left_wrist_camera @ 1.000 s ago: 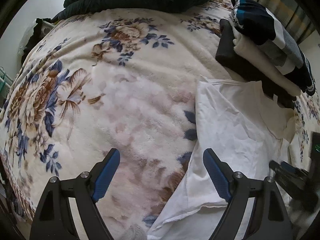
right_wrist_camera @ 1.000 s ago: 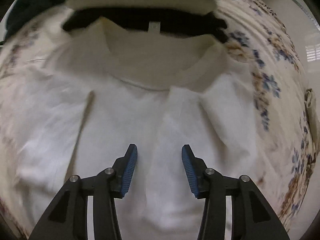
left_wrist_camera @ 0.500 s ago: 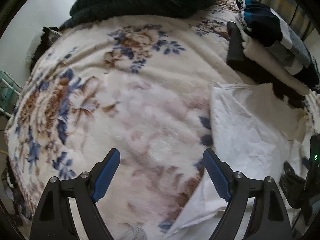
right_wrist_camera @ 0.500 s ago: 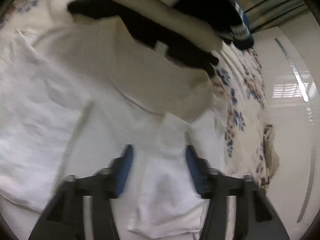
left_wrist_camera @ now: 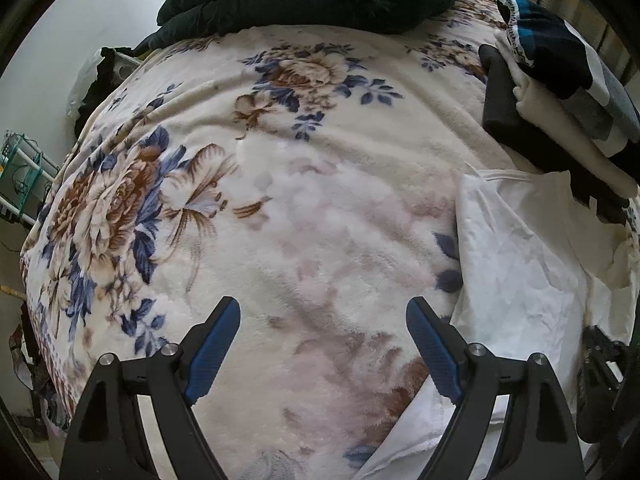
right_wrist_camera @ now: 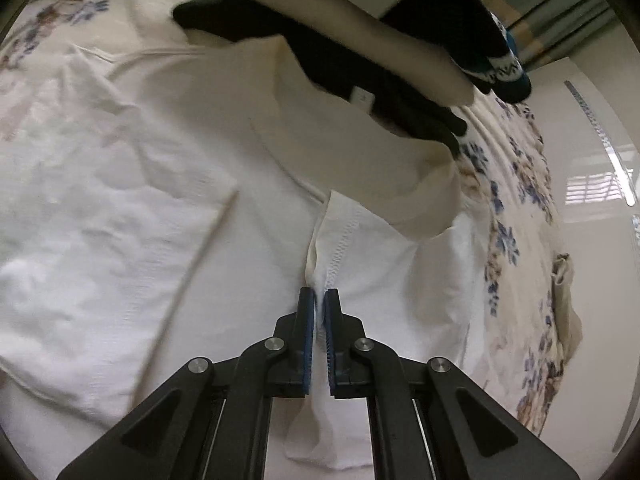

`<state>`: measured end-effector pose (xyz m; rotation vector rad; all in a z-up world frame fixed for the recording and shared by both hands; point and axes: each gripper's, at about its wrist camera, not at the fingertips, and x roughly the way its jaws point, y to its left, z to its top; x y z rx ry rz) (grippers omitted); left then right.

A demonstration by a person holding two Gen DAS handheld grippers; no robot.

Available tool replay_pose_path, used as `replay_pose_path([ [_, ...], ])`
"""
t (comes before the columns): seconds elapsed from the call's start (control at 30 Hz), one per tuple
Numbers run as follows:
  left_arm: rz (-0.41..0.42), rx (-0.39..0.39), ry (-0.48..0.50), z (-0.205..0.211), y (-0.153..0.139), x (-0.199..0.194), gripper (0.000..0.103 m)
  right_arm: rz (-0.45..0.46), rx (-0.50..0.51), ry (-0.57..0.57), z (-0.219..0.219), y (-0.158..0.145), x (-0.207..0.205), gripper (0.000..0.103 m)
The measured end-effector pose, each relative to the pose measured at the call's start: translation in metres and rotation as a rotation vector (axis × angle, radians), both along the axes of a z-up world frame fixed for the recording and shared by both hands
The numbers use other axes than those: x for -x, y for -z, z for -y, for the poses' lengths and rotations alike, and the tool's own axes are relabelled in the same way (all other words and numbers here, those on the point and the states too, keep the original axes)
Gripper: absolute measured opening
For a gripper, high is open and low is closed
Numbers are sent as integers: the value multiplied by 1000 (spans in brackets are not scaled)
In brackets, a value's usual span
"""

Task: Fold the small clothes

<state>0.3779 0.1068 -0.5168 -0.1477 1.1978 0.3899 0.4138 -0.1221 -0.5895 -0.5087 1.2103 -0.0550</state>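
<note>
Sleeve hem (right_wrist_camera: pixel 336 240) pinched (tightly) in right claw (right_wrist_camera: pixel 319 300).

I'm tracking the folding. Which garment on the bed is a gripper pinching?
The white T-shirt spread flat on the blanket: the right gripper pinches its sleeve. The stacked folded clothes beyond lie untouched.

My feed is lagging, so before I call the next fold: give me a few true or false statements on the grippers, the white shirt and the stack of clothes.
1. The right gripper is shut on a pinched ridge of the white shirt. True.
2. The left gripper holds the shirt's hem. False: its jaws stand open over the floral blanket, holding nothing.
3. A stack of folded clothes lies beyond the shirt. True.
4. The shirt is already folded into a small square. False: it lies largely spread out.
</note>
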Motion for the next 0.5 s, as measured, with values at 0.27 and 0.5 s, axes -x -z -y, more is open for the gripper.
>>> replay_pose_path([
  [0.27,16,34,64,20,-13,-1,85,-79,-393,143,38,-38,5,39],
  [0.5,36,96,234,84,-40,17,85,-163,-514,411,155,-65,60,58],
])
